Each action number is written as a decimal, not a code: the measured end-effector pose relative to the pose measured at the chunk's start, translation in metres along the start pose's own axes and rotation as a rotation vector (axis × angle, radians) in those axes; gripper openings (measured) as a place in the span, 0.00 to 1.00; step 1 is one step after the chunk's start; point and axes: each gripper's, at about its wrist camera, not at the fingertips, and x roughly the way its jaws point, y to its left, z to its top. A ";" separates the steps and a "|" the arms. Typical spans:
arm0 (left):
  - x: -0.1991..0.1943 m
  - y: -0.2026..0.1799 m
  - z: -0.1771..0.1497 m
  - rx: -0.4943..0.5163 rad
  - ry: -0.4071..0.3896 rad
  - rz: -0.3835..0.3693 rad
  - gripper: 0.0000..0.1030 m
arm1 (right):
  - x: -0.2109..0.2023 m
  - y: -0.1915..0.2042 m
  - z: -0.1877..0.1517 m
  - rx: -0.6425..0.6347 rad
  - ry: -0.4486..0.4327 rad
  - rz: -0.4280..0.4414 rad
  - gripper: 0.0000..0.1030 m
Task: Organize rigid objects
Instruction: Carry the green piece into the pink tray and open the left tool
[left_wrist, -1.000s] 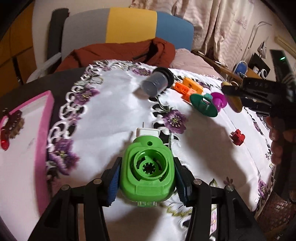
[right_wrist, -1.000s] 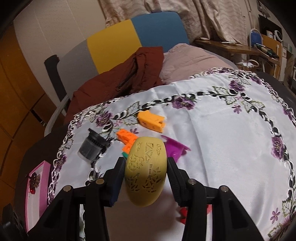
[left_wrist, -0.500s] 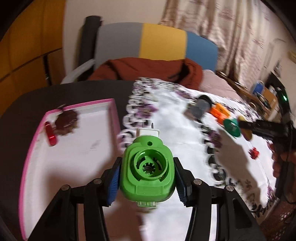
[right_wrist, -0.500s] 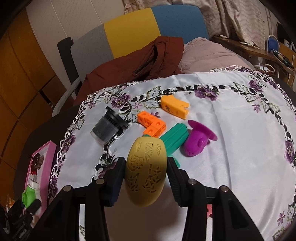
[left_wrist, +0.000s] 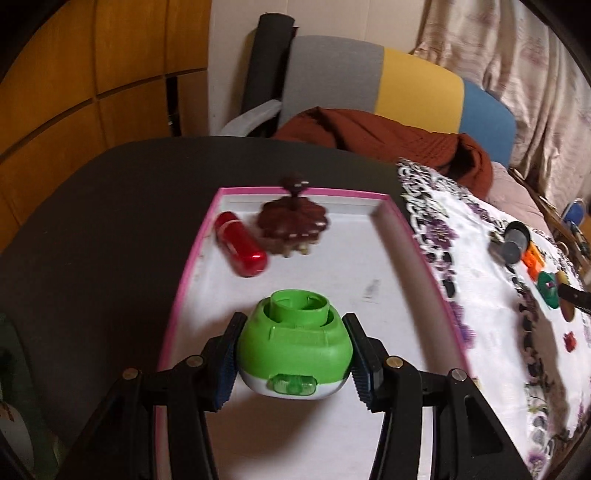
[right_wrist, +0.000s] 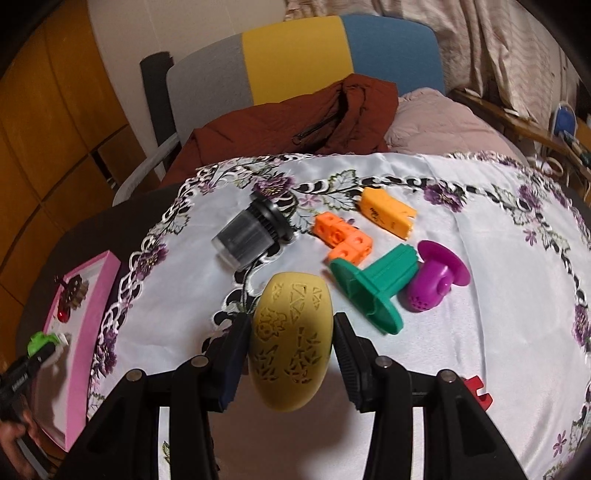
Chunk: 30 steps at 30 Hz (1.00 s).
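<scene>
The left gripper (left_wrist: 293, 354) clamps a green gadget (left_wrist: 293, 345) over the pink tray (left_wrist: 417, 243); its underside is hidden. The right gripper (right_wrist: 291, 354) grips a yellow egg (right_wrist: 291, 339), which hides part of the tablecloth (right_wrist: 480, 332); at 4 o'clock, a red piece (right_wrist: 476, 393) is cut off by the gripper's arm.

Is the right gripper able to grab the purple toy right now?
Probably not yet. The right gripper is already shut on the yellow egg, so its jaws are full. The purple toy lies in the open on the tablecloth, leaning against the green piece; nothing covers it.
</scene>
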 end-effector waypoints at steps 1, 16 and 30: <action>0.002 0.004 0.000 -0.003 0.001 0.005 0.51 | 0.000 0.004 -0.001 -0.010 -0.001 -0.003 0.44; 0.027 0.023 0.008 -0.048 0.115 0.066 0.51 | -0.004 0.093 -0.011 -0.222 -0.024 -0.004 0.44; 0.035 0.023 0.025 -0.051 0.153 0.079 0.60 | -0.001 0.156 -0.008 -0.320 -0.035 0.037 0.44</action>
